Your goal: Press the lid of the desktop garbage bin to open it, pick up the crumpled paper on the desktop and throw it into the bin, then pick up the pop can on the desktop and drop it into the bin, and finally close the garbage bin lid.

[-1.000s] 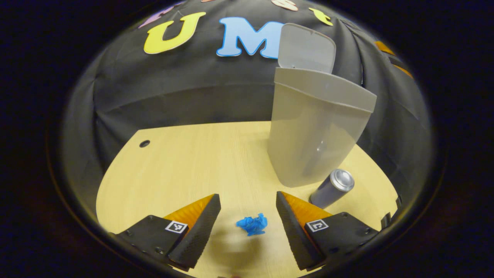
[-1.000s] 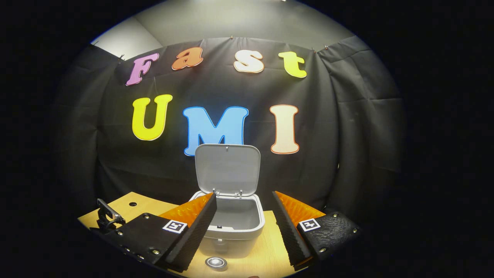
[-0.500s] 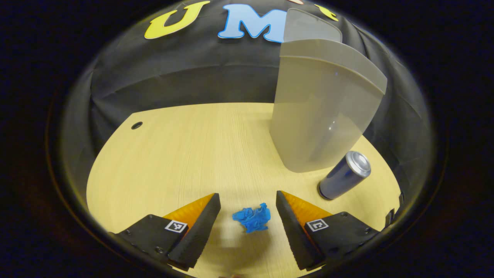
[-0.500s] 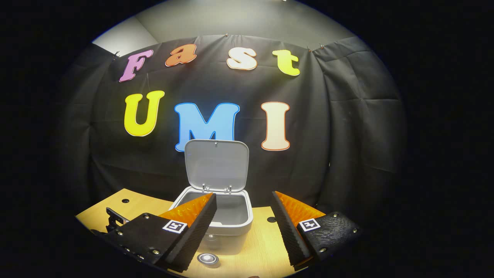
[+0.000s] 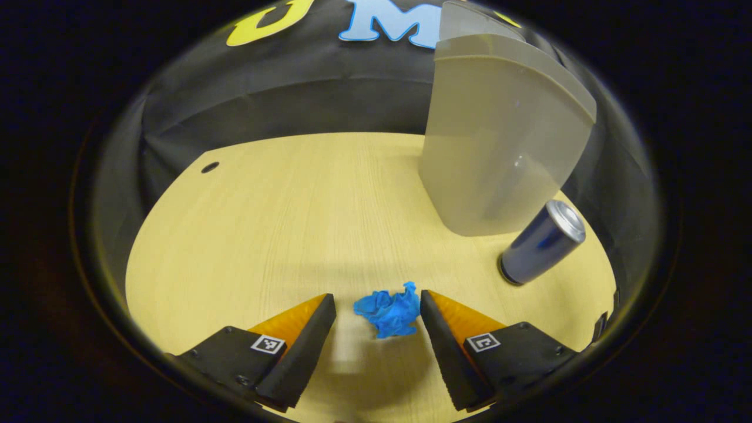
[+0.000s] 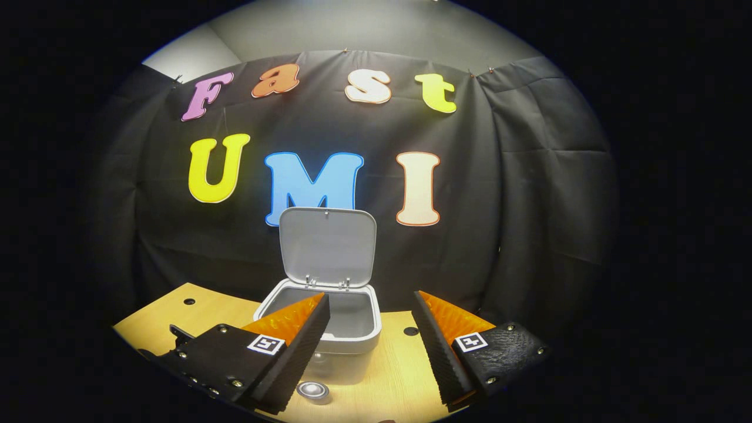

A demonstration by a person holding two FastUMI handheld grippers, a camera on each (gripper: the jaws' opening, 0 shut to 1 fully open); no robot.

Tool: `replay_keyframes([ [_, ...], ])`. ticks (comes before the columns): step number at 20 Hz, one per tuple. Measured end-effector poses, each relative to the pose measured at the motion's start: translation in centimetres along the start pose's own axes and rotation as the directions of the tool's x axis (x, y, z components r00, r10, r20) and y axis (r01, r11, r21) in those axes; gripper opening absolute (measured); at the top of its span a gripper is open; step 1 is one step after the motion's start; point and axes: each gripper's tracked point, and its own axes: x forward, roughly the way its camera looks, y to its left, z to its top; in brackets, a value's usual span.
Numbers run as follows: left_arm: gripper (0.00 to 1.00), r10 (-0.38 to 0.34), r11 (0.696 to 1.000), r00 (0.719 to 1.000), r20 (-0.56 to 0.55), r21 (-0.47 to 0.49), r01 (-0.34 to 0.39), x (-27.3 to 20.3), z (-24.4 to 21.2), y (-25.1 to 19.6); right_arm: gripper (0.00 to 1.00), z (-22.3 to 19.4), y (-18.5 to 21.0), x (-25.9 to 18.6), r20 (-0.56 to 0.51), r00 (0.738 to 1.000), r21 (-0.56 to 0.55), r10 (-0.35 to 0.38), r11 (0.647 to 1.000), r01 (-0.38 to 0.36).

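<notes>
Lying on the pale wooden desk (image 5: 282,223), the crumpled blue paper (image 5: 389,309) is seen in the left gripper view between the tips of the left gripper (image 5: 378,305). Its jaws are spread wide and nothing is grasped; the paper sits closer to the finger on the right of that view, whether touching it cannot be told, while a clear gap is left to the other finger. Beyond the paper, toward the right of the same view, the grey garbage bin (image 5: 499,141) is stood on the desk, and the pop can (image 5: 543,242) is placed upright just beside its base, apart from the paper. A small dark hole (image 5: 210,167) is seen in the desk surface at the far left.

In the right gripper view, the right gripper (image 6: 371,320) is held above the desk with its jaws released and nothing between them. The bin (image 6: 329,320) is faced straight ahead, its lid (image 6: 327,247) raised upright on the rear hinges so that the inside is exposed. The can's silver top (image 6: 312,390) is seen in front of the bin, low in that view.
</notes>
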Motion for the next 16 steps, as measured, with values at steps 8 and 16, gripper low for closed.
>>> replay_keyframes([
  [8,0.81,0.062,0.997,0.998,-0.001,0.048,-0.062,0.7,-1.2,1.7,0.9,-0.4,-0.7,-0.1,-0.009,1.0,-0.002,-0.007,1.0,0.007],
  [16,0.39,0.074,0.991,0.994,0.081,0.102,-0.082,-0.1,2.0,1.6,0.9,-1.0,-1.0,0.1,-0.02,1.0,-0.002,-0.009,1.0,0.009],
])
